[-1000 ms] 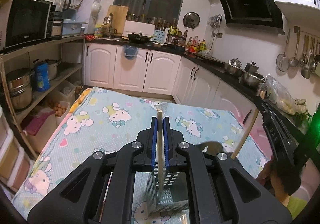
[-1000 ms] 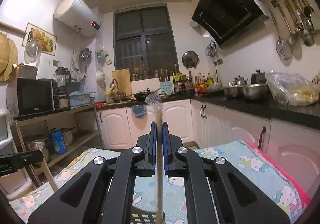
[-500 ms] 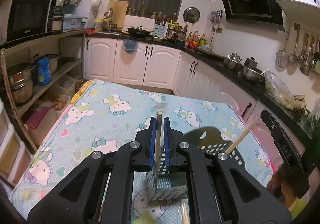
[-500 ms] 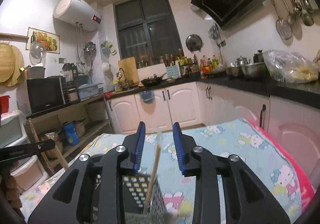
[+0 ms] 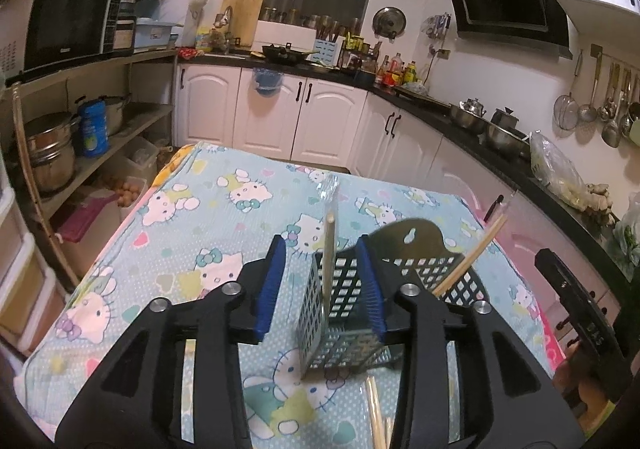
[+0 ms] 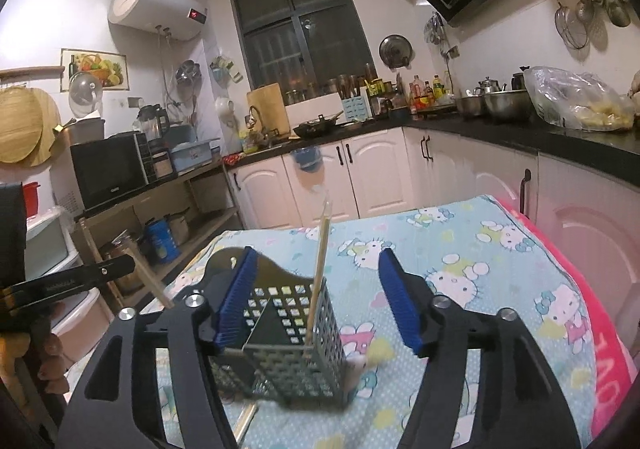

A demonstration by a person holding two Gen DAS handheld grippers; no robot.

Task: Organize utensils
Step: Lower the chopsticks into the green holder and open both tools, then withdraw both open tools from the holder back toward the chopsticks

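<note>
A dark perforated utensil holder point(image 5: 360, 313) stands on the Hello Kitty cloth point(image 5: 224, 217). It also shows in the right wrist view point(image 6: 296, 333). My left gripper point(image 5: 322, 289) is open, with a wrapped pair of chopsticks point(image 5: 330, 245) standing free in the holder between its jaws. A second pair of chopsticks point(image 5: 472, 253) leans in the holder's right side. My right gripper point(image 6: 318, 305) is open above the holder, with a chopstick pair point(image 6: 320, 265) standing in the holder between its jaws.
More chopsticks point(image 5: 376, 413) lie on the cloth in front of the holder. White cabinets point(image 5: 280, 109) and a black counter point(image 5: 480, 137) ring the table. A shelf with pots point(image 5: 52, 149) stands at the left.
Both grippers have opened and let go of their chopsticks, which now stand in the holder. Both grippers have tilted downward, bringing the holder into view.
</note>
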